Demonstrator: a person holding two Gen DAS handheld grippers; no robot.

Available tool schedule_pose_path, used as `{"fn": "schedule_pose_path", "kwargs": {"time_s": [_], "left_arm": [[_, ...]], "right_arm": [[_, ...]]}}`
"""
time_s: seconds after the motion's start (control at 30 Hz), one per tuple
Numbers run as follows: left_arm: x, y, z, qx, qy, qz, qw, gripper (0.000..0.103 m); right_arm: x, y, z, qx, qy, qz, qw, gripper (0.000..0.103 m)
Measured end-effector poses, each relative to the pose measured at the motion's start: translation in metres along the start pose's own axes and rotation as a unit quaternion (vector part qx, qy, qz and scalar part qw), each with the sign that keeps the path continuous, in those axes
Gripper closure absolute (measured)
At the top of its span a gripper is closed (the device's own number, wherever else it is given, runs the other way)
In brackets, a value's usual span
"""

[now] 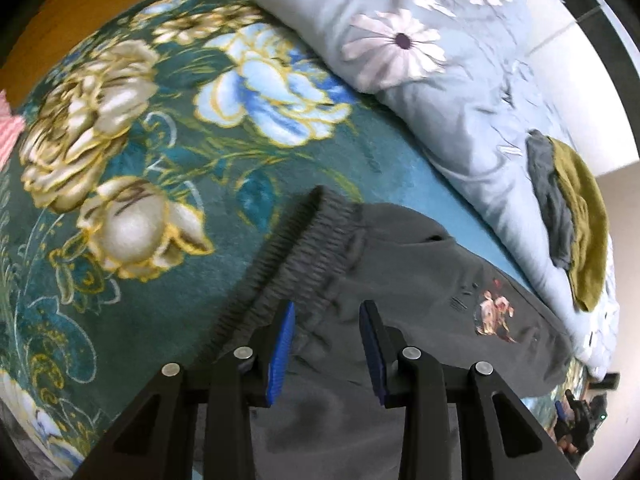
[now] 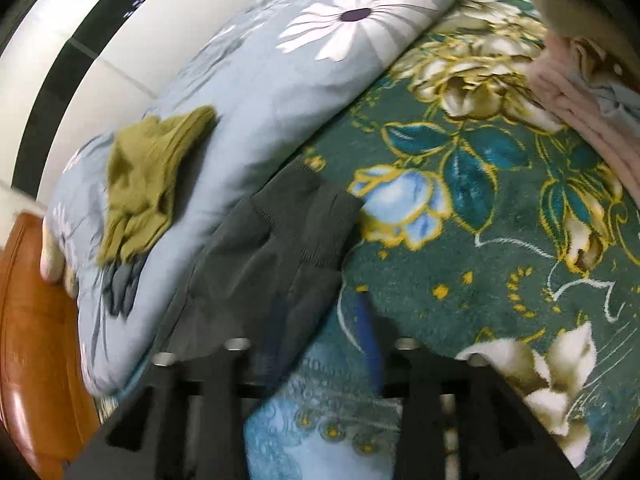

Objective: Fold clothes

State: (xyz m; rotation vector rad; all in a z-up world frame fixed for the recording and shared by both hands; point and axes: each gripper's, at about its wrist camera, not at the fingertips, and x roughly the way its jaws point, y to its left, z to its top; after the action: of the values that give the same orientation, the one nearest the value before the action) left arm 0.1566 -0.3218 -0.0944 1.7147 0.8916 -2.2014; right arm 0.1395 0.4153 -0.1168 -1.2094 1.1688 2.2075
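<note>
Dark grey trousers point(image 1: 392, 280) with a ribbed waistband and a small embroidered flower lie on a green floral blanket point(image 1: 132, 152). My left gripper point(image 1: 326, 344) is open just above the cloth below the waistband, blue pads apart, nothing between them. In the right wrist view the grey trouser legs point(image 2: 276, 240) lie folded over along the quilt's edge. My right gripper point(image 2: 320, 340) is open low over the blanket point(image 2: 480, 248), its left finger over the grey cloth, the view blurred.
A pale blue daisy quilt point(image 1: 440, 80) lies rolled along the bed's far side, with an olive garment point(image 1: 580, 220) and a grey one on it; they show too in the right wrist view point(image 2: 144, 184). Pink folded clothes point(image 2: 580, 112) lie at the right. A wooden bed frame point(image 2: 36, 340) is at the left.
</note>
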Motion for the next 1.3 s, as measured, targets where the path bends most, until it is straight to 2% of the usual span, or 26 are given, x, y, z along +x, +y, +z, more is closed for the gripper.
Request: {"fn": "schedule_pose_path", "kwargs": {"time_s": [0.1, 0.17, 0.23, 0.33, 0.43, 0.57, 0.7, 0.83, 0.93, 1.07, 1.13, 1.2, 1.23, 1.27, 1.3], "left_arm": [[-0.002, 0.008, 0.0, -0.008, -0.003, 0.013, 0.9999, 0.066], [-0.01, 0.021, -0.004, -0.015, -0.007, 0.019, 0.9997, 0.065], [-0.018, 0.036, -0.008, -0.027, -0.008, 0.018, 0.9994, 0.061], [-0.024, 0.059, -0.02, -0.048, 0.0, 0.009, 0.9988, 0.056], [-0.025, 0.08, -0.039, -0.065, 0.022, -0.007, 0.9976, 0.052], [-0.017, 0.101, -0.076, -0.081, 0.063, -0.024, 0.9944, 0.05], [0.001, 0.099, -0.103, -0.062, 0.095, -0.053, 0.9921, 0.048], [0.019, 0.085, -0.114, -0.034, 0.103, -0.074, 0.9914, 0.048], [0.023, 0.074, -0.117, -0.014, 0.087, -0.079, 0.993, 0.048], [0.024, 0.073, -0.121, -0.007, 0.072, -0.088, 0.9935, 0.05], [0.024, 0.078, -0.121, -0.023, 0.066, -0.1, 0.9925, 0.052], [0.021, 0.083, -0.119, -0.039, 0.06, -0.11, 0.9913, 0.067], [0.019, 0.083, -0.118, -0.045, 0.057, -0.115, 0.9908, 0.073], [0.016, 0.083, -0.117, -0.05, 0.054, -0.119, 0.9902, 0.082], [0.013, 0.083, -0.115, -0.056, 0.051, -0.123, 0.9895, 0.087]], "right_arm": [[0.02, 0.005, 0.005, 0.026, 0.014, -0.002, 1.0, 0.06], [0.023, 0.013, 0.007, 0.025, 0.018, -0.007, 0.999, 0.066], [0.026, 0.021, 0.008, 0.023, 0.021, -0.011, 0.999, 0.066], [-0.003, 0.027, 0.008, 0.013, 0.009, 0.024, 1.0, 0.065], [-0.049, 0.02, -0.002, -0.006, -0.002, 0.037, 0.999, 0.058], [-0.112, -0.029, -0.043, 0.002, -0.014, 0.004, 1.0, 0.05], [-0.16, -0.111, -0.11, 0.095, -0.027, -0.037, 0.994, 0.046], [-0.167, -0.166, -0.158, 0.172, -0.011, -0.047, 0.984, 0.045], [-0.162, -0.185, -0.179, 0.201, -0.005, -0.022, 0.979, 0.045], [-0.141, -0.182, -0.191, 0.213, 0.002, 0.045, 0.976, 0.045], [-0.13, -0.17, -0.195, 0.198, 0.02, 0.054, 0.978, 0.045], [-0.121, -0.16, -0.198, 0.187, 0.033, 0.054, 0.98, 0.045], [-0.118, -0.157, -0.199, 0.185, 0.035, 0.051, 0.981, 0.047], [-0.114, -0.154, -0.199, 0.183, 0.037, 0.048, 0.981, 0.062], [-0.112, -0.153, -0.198, 0.189, 0.04, 0.051, 0.98, 0.089]]}}
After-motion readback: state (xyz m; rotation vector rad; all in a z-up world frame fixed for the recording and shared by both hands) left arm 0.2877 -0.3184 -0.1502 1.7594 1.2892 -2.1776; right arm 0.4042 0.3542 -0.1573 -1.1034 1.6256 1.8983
